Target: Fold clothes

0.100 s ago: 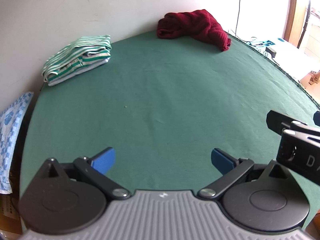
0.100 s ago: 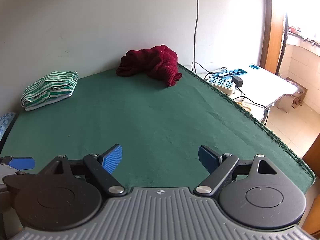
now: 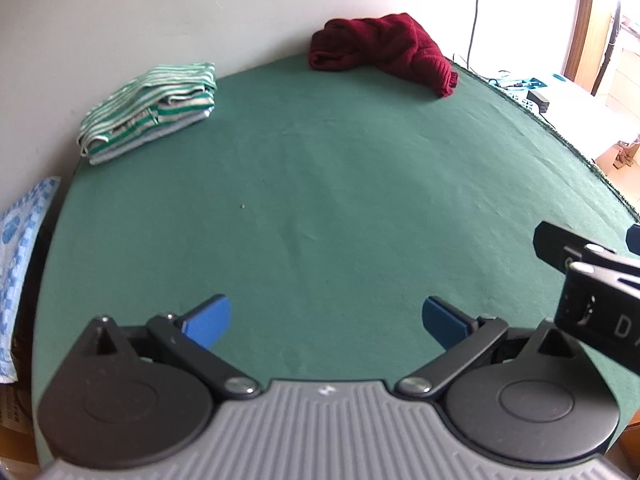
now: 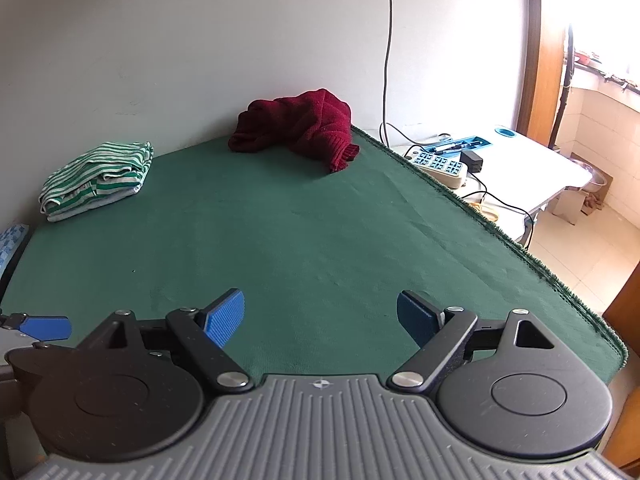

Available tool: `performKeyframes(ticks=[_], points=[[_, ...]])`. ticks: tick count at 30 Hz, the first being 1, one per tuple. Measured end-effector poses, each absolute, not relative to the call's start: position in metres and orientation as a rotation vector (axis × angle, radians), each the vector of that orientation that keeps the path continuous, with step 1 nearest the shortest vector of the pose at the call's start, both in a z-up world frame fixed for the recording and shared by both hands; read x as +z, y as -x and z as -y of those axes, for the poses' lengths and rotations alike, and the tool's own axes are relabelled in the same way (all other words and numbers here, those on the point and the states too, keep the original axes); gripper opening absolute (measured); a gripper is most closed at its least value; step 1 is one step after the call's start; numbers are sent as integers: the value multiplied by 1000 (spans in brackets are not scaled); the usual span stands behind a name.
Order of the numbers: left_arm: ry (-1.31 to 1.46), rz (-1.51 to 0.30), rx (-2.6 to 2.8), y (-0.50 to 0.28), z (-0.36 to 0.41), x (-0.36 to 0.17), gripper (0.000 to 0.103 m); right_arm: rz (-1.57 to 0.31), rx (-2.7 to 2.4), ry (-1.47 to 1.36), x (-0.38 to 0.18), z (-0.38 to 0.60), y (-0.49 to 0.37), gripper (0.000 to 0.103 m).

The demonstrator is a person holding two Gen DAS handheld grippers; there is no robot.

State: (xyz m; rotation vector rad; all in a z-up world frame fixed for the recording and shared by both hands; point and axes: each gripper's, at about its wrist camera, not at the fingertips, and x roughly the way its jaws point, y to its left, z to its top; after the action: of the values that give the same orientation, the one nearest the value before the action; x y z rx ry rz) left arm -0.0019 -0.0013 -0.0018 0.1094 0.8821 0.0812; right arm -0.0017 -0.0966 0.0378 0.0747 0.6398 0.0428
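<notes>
A crumpled dark red knit sweater (image 3: 384, 50) (image 4: 298, 126) lies at the far edge of the green table cloth (image 3: 320, 200) (image 4: 300, 232), near the wall. A folded green-and-white striped garment (image 3: 150, 110) (image 4: 96, 174) sits at the far left. My left gripper (image 3: 326, 322) hovers open over the near part of the cloth with nothing between its blue pads. My right gripper (image 4: 320, 316) is open too, also empty, and far from both garments. Part of the right gripper's black body (image 3: 588, 280) shows at the right of the left wrist view.
A white side table (image 4: 520, 160) with a power strip (image 4: 440, 166), cables and a blue tray stands beyond the cloth's right edge. A blue-patterned cloth (image 3: 20, 260) hangs off the left side. A white wall runs behind the table.
</notes>
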Motion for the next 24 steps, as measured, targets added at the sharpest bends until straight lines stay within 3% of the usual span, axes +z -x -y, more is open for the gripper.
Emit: performKeyframes(ticks=[24], points=[[-79, -937, 5, -8, 10, -12, 102, -660, -1, -80, 30, 105, 5, 86]])
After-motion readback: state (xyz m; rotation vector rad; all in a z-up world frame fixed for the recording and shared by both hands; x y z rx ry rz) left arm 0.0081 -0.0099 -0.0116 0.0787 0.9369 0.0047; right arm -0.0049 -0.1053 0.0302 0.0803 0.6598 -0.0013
